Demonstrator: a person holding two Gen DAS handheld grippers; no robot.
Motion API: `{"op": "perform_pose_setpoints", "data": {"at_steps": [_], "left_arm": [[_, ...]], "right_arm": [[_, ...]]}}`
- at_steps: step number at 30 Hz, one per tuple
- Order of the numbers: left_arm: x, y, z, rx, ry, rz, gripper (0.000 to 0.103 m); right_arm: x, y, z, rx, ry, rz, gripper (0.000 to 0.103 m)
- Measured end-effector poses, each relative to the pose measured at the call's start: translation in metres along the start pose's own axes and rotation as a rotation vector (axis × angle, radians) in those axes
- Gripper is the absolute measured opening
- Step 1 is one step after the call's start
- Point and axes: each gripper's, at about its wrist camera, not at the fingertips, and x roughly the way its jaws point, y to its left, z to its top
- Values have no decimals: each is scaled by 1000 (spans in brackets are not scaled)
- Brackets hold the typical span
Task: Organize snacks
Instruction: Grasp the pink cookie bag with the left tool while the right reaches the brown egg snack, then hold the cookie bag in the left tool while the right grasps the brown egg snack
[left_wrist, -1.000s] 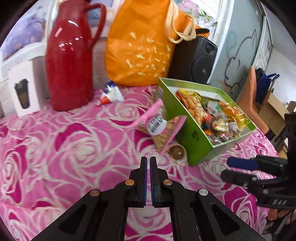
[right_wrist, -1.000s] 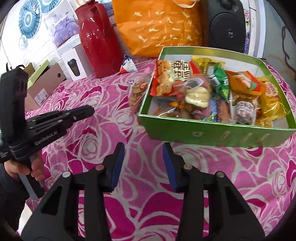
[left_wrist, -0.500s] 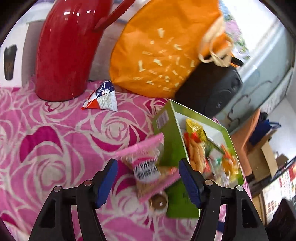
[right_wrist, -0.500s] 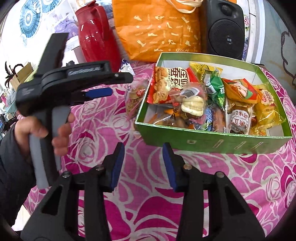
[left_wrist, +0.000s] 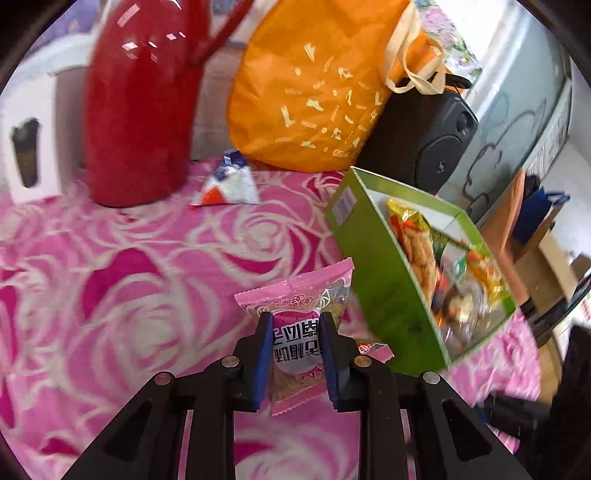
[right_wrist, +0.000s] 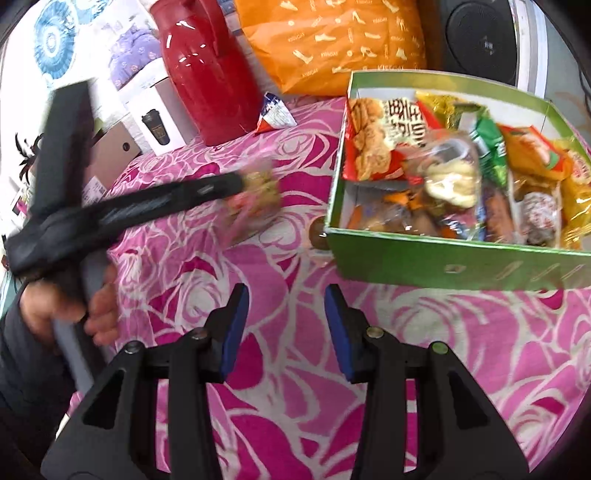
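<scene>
A pink-edged snack packet (left_wrist: 295, 332) with biscuits inside sits between the blue pads of my left gripper (left_wrist: 296, 350), which is shut on it just left of the green box (left_wrist: 384, 280). In the right wrist view the left gripper (right_wrist: 240, 184) shows from the side with the blurred packet (right_wrist: 255, 203) at its tip. The green box (right_wrist: 443, 258) holds several snack bags. My right gripper (right_wrist: 284, 325) is open over the pink cloth in front of the box, with nothing between its fingers. A triangular white, blue and red packet (left_wrist: 225, 188) lies by the red flask.
A red flask (left_wrist: 136, 110), an orange bag (left_wrist: 314, 92) and a black speaker (left_wrist: 424, 136) stand along the back. A white carton (right_wrist: 155, 118) stands at the left. A small round brown snack (right_wrist: 318, 236) lies at the box's near left corner. A hand (right_wrist: 99, 310) holds the left gripper.
My left gripper opened, moved forward onto the pink packet and shut on it. The right gripper stayed open and edged closer to the box.
</scene>
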Motion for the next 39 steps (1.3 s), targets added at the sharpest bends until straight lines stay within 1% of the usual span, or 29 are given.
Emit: {"op": "perform_pose_setpoints", "data": {"at_steps": [3,5,8,10,13,17,20,24,26,27,30,32,33,34,35,36,37,38,39], "left_arm": [[-25,11,-11,8,-27,22,24],[-37,20,-18,-10,-38,21,25],[-48,31,-24,-36,-39,27,25],[-53,37,-28,-40,-41,30,25],[-56,43,-32,-53,-37,27,25],[-58,48,-37,-68,-40,17,25],[-58,50,-37,-79,-42,8,25],[-60,52,-35,-78,-52,13,25],[-62,52,-35,-75,-56,17,25],[-63,53,-36,-72,-58,21,25],[-65,52,-37,-57,-61,39,25],[-65,52,-38,-54,-58,51,25],[-66,53,-38,-51,-60,61,25],[-67,53,-39,-50,-62,70,25],[-67,54,-38,-53,-62,76,25],[-68,54,-38,-57,-62,79,25],[-68,54,-38,-60,-62,81,26],[-68,54,-37,-61,-62,81,26],[-69,52,-37,-58,-64,83,26]], "right_arm": [[13,-2,4,82,1,3,44],[22,-2,5,124,-5,-13,44],[35,-5,4,227,-40,-60,45],[40,-9,6,278,-74,-72,39],[46,-11,12,308,-109,-114,32],[49,-18,19,381,-134,-119,31],[53,-17,25,381,-143,-150,31],[58,-15,32,374,-156,-189,33],[59,-14,33,347,-147,-190,25],[60,-13,33,332,-131,-167,2],[62,-8,25,306,-60,-53,2],[57,2,20,234,-41,-35,2],[54,11,19,174,-45,-60,3],[52,18,20,123,-56,-91,9],[50,24,22,76,-70,-119,17],[49,29,27,42,-82,-140,41],[48,34,32,21,-97,-153,60],[49,36,36,6,-114,-163,64],[51,41,41,-19,-130,-186,64]]}}
